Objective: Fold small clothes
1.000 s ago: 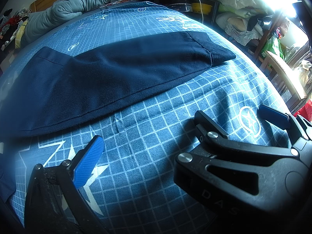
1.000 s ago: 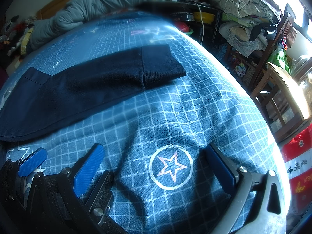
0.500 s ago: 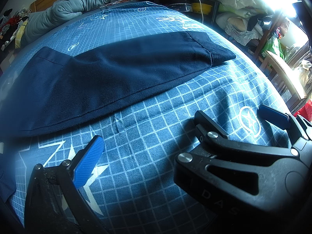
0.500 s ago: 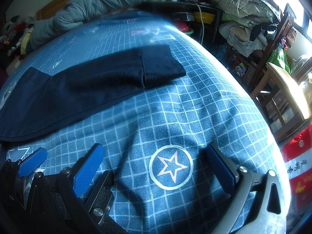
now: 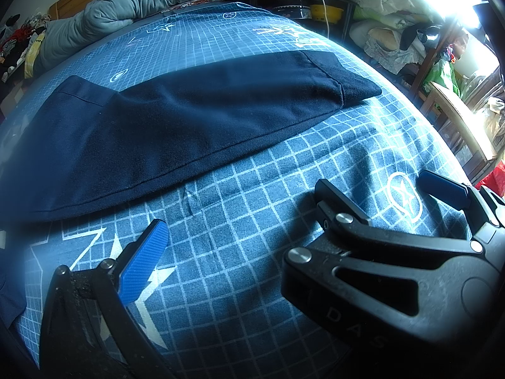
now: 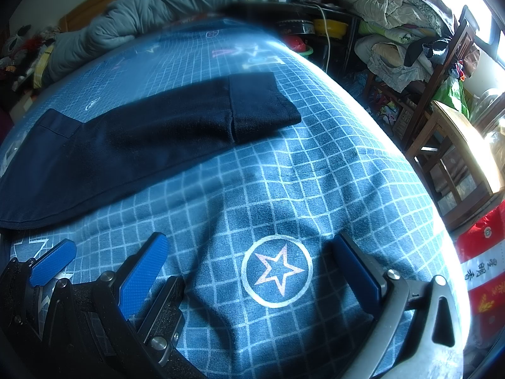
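Left wrist view looks across a bed under a blue grid sheet [image 5: 252, 284] printed with white stars. A dark navy garment [image 5: 176, 120] lies flat on it, folded into one long band that runs from the near left to the far right, its cuffed end [image 5: 356, 88] pointing toward the cluttered side of the room. The left gripper [image 5: 240, 237] sits low over the bare sheet, just short of the garment's near hem and not touching it; its jaws stand wide apart with nothing between them, one blue pad [image 5: 142, 268] at lower left, the other finger black at right. Past that, the right gripper's far blue pad [image 5: 442, 189] shows beside a circled star print.

From the right wrist, the right gripper [image 6: 249, 271] is also spread wide and empty, its fingers straddling the circled star [image 6: 277, 271] on the sheet [image 6: 315, 173]. The garment [image 6: 142, 145] lies well ahead and to the left, clear of both tools. The left gripper's blue pad [image 6: 52, 267] pokes in at the lower left corner.

A grey quilt [image 6: 132, 28] is heaped along the head of the bed. A wooden chair [image 6: 454, 145] stands off the right edge, with piled bedding [image 6: 397, 6] behind it.
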Motion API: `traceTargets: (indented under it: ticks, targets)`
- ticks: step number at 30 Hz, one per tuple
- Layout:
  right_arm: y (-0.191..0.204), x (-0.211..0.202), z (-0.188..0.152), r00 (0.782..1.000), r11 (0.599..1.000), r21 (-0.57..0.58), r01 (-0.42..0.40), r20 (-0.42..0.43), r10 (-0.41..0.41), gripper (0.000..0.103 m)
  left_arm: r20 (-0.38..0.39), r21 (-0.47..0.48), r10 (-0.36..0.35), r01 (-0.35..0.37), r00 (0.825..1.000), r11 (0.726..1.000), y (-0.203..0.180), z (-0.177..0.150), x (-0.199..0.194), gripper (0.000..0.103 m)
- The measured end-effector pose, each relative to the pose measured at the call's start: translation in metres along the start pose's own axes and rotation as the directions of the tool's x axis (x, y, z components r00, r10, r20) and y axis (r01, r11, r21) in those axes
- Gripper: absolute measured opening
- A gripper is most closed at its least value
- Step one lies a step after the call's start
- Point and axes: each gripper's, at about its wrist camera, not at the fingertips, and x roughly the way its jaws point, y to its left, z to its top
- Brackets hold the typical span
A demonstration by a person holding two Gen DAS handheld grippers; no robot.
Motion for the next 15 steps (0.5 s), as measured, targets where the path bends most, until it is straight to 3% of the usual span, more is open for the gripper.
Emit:
traceTargets:
  ticks: [15]
  targets:
    - [0.0010, -0.0012, -0.0010, 1.000, 1.000, 0.001, 0.001, 0.002, -0.001, 0.103, 0.002, 0.000, 0.001, -0.001, 1.000, 1.000, -0.0004, 0.0000, 0.0001, 0.103]
